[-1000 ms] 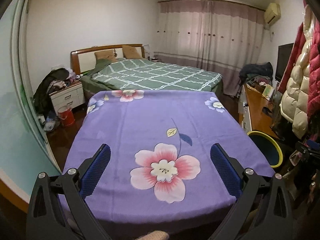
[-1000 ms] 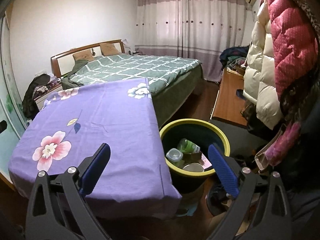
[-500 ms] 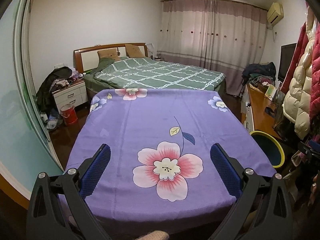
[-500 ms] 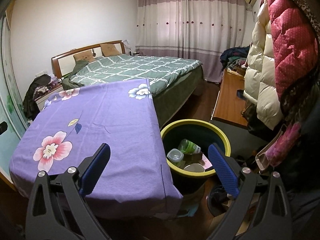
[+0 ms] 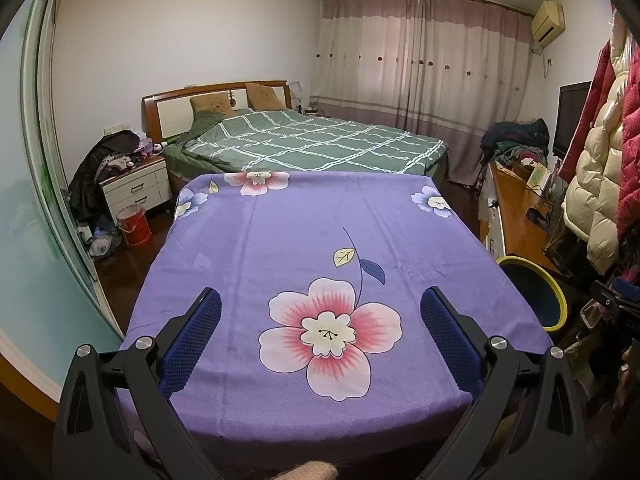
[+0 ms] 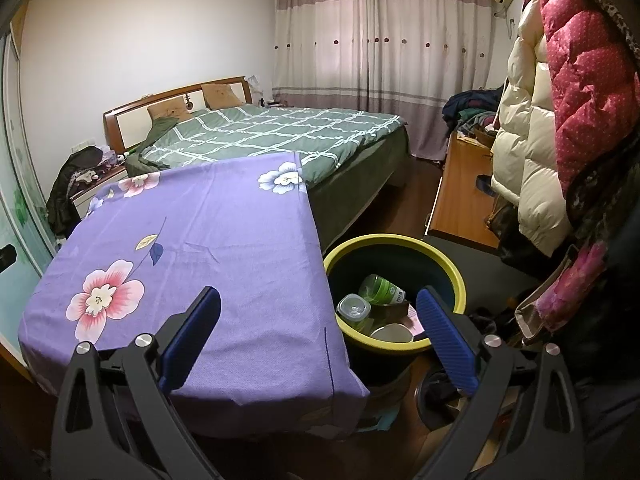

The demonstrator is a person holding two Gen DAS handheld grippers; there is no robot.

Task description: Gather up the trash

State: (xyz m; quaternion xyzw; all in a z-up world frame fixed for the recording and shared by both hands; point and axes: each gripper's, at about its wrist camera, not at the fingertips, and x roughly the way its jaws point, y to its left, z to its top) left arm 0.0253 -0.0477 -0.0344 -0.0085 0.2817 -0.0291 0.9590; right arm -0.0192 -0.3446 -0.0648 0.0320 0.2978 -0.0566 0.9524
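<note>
1. Walls (image 5: 180,40): plain white.
2. Curtains (image 5: 420,60): closed, pink and cream, across the far wall.
3. Bed (image 5: 312,144): wooden headboard, green checked cover.
4. Nightstand (image 5: 136,188): white, left of the bed, piled with clothes.
5. Floor (image 6: 404,204): dark wood.
6. Air conditioner (image 5: 548,18): high in the right corner.
7. Purple cloth (image 5: 312,240): flowered, covering the near surface.

Open tabletop, crowded right side

The purple flowered cloth (image 5: 304,240) lies flat with nothing standing on it. Just beside its right edge sits the yellow-rimmed bin (image 6: 394,240), mouth open upward, holding a green bottle (image 6: 380,289), a clear container (image 6: 353,309) and a white cup (image 6: 392,334). Hanging coats (image 6: 560,92) press in beyond it.
</note>
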